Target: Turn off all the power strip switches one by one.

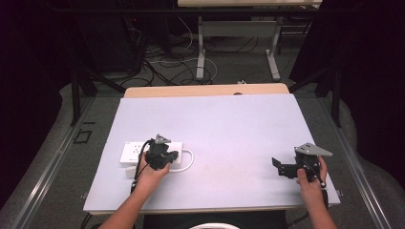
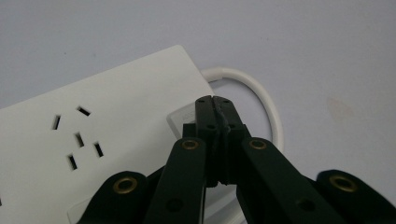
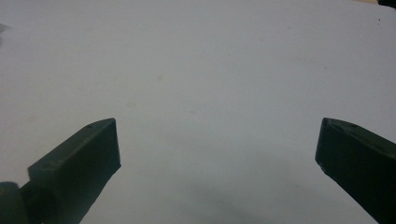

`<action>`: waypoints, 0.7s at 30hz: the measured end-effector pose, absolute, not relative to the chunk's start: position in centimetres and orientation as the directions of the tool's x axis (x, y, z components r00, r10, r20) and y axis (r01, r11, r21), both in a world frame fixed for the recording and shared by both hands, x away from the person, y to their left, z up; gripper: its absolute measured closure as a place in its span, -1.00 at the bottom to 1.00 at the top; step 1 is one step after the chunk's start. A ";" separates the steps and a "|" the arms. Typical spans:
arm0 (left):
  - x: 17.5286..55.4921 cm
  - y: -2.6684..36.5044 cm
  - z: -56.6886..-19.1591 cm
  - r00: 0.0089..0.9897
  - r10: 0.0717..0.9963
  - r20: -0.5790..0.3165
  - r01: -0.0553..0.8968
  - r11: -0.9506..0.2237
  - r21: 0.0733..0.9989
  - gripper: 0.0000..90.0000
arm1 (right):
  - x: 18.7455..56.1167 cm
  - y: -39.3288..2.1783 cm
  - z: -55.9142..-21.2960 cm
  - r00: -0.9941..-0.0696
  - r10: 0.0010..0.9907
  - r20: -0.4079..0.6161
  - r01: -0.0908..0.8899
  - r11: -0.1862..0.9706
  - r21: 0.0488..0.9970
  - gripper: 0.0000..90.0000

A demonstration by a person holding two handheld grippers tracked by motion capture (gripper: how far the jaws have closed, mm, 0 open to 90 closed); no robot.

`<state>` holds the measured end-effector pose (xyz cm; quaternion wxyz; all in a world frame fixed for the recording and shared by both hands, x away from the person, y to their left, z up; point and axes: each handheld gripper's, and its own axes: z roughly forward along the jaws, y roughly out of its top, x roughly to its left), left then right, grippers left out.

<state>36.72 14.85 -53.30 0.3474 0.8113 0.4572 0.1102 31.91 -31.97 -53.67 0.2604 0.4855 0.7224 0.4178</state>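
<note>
Jaws of your left gripper (image 2: pixel 215 100) were pressed together over the white power strip (image 1: pixel 131 151) at the table's (image 1: pixel 229 124) left. Your right gripper (image 1: pixel 278 165) stood spread wide, well apart.

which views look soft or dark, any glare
High view: surroundings nearly black, white table evenly lit, no glare. Left gripper view: power strip sharp, shut left gripper slightly soft. Right gripper view: open right gripper blurry, with a dim shadow at the bottom edge.
</note>
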 end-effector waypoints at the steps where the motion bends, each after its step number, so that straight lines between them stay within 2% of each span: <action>1: 36.7 15.0 -53.3 0.560 0.815 -0.149 0.665 -0.334 0.668 1.00 | 31.9 -32.0 -53.7 -0.393 0.919 0.029 0.483 0.180 0.857 -1.00; 13: 36.7 15.2 -53.1 0.549 0.821 -0.158 0.661 -0.310 0.683 1.00 | 31.9 -32.0 -53.7 -0.392 0.919 0.038 0.484 0.171 0.858 -1.00; 21: 36.8 15.7 -52.7 0.514 0.829 -0.221 0.686 -0.243 0.686 1.00 | 32.0 -32.0 -53.7 -0.396 0.918 0.032 0.480 0.178 0.859 -1.00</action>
